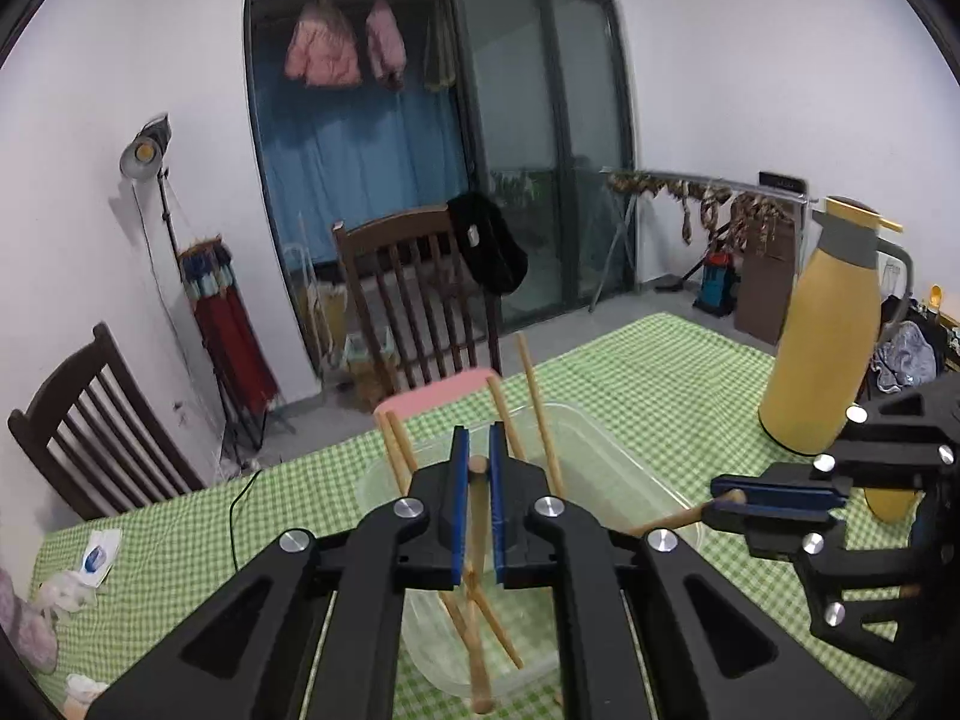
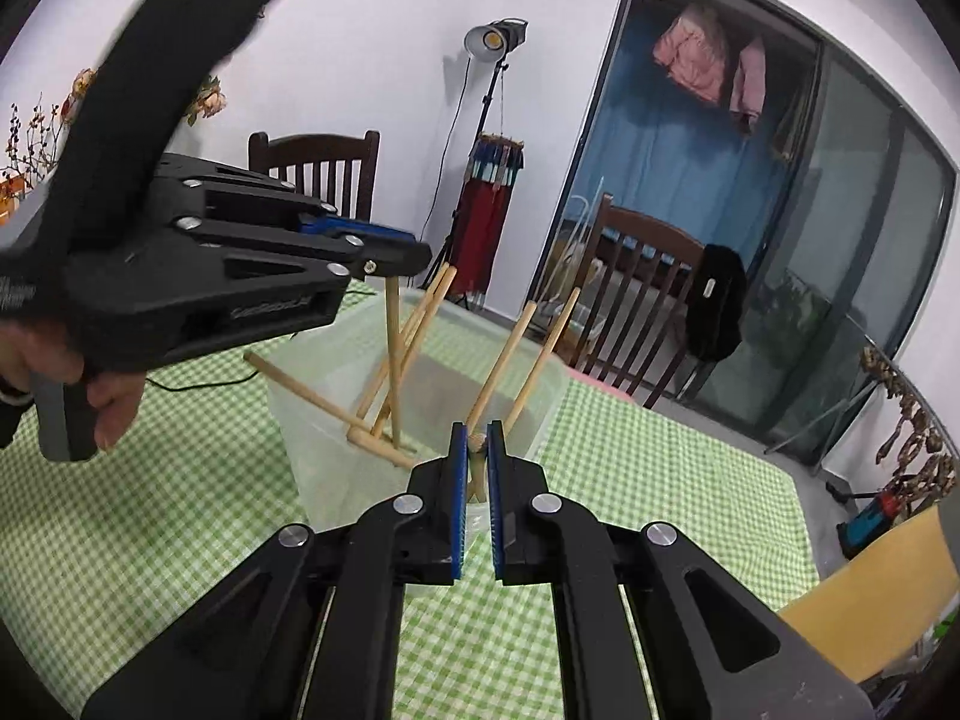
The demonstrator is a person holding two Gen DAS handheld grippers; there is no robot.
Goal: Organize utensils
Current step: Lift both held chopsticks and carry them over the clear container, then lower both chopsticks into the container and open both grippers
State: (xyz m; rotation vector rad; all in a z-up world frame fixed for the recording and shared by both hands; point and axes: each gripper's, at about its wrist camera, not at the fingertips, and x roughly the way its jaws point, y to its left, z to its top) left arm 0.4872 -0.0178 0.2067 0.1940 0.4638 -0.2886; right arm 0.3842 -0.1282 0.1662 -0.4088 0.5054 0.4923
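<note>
Left wrist view: my left gripper (image 1: 478,450) clamps a stick (image 1: 477,531) over tub (image 1: 630,450); stick hangs down into tub. More sticks (image 1: 540,414) lean inside tub. Right gripper (image 1: 729,498), right of tub, pinches another stick (image 1: 669,521). Flask (image 1: 822,348) beyond tub, right.

Right wrist view: I see right gripper (image 2: 477,438) closed on stick end at tub (image 2: 312,420) near rim. Left gripper (image 2: 414,255) above tub, hand (image 2: 90,384) on handle.

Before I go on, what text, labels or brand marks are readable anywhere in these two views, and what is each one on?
Nothing can be read for certain.
Raised lettering on the side of the left gripper, right wrist view: there, but too blurred to read.
Blue-and-white packet on the checked tablecloth: printed mark, too small to read.
White tag on the black garment over the chair: no legible text.
</note>
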